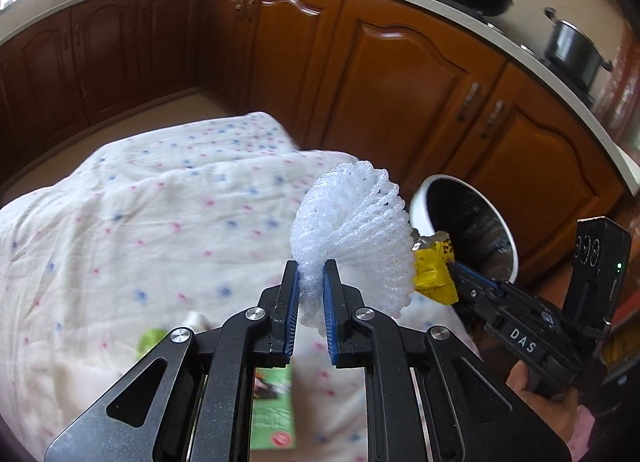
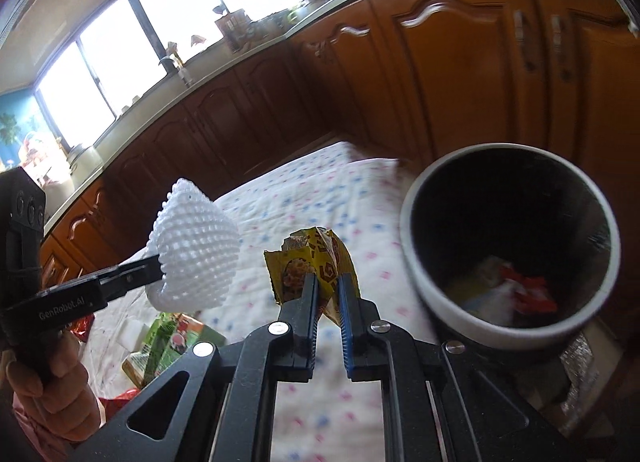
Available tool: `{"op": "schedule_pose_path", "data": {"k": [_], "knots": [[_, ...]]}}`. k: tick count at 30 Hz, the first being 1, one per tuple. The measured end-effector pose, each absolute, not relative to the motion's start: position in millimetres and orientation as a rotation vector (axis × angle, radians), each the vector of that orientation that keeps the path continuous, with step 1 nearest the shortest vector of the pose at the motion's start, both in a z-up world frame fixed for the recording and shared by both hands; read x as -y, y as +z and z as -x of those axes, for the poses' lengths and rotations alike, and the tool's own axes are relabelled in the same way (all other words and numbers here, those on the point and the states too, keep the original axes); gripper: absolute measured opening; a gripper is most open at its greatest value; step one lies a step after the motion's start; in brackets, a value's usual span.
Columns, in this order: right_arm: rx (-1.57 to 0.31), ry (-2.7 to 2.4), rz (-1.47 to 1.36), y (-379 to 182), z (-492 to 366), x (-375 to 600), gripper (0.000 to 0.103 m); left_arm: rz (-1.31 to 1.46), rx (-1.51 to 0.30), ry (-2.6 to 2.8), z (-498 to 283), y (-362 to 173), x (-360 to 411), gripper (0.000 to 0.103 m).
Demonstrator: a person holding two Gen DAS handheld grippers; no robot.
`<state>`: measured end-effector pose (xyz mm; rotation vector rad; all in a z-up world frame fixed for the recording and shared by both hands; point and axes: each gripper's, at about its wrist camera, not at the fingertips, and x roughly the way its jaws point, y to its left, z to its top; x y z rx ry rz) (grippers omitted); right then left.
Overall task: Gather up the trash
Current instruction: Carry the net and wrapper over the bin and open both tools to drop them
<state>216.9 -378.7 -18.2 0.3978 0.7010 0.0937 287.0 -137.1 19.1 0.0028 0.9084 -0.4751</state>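
1. Above the dotted cloth [image 1: 132, 201], the left gripper [image 1: 311, 282] is clamped on a white foam net [image 1: 352, 221]: light, springy, pinched at its gathered end.
2. To its right, the right gripper [image 2: 328, 294] is clamped on a yellow wrapper [image 2: 312, 262], thin and crinkly, likely slippery.
3. The bin [image 2: 416, 262] stands at the right; its mouth is open, with clear air between.

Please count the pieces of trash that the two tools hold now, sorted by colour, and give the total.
White: 1, the white foam net sleeve in the left tool.
Yellow: 1, the yellow printed snack wrapper in the right tool.
Total: 2.
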Motion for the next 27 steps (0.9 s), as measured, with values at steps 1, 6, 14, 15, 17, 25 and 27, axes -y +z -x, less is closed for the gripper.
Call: {"op": "schedule_pose_path", "data": {"k": [1,6,14,15,17,25,27], "knots": [[-0.699,0.084,-0.400,-18,-214,383,0.010,-0.010,-0.910,-0.488,-282,19,143,0.010],[-0.680,0.032,-0.420,-14,-191,411,0.010,-0.038,-0.916,-0.537,-262,18,172,0.010],[-0.649,-0.047,-0.438,-8,-169,450,0.010,-0.076,-0.918,-0.598,-242,18,215,0.010],[-0.646,-0.055,-0.442,-7,-170,455,0.010,-0.081,-0.918,-0.602,-240,19,219,0.010],[-0.640,-0.067,-0.443,-6,-168,462,0.010,-0.089,-0.918,-0.612,-239,20,228,0.010],[-0.645,-0.100,-0.432,-4,-187,486,0.010,-0.104,-0.924,-0.620,-250,21,265,0.010],[-0.650,-0.106,-0.430,-4,-191,492,0.010,-0.103,-0.931,-0.622,-257,21,274,0.010]]}}
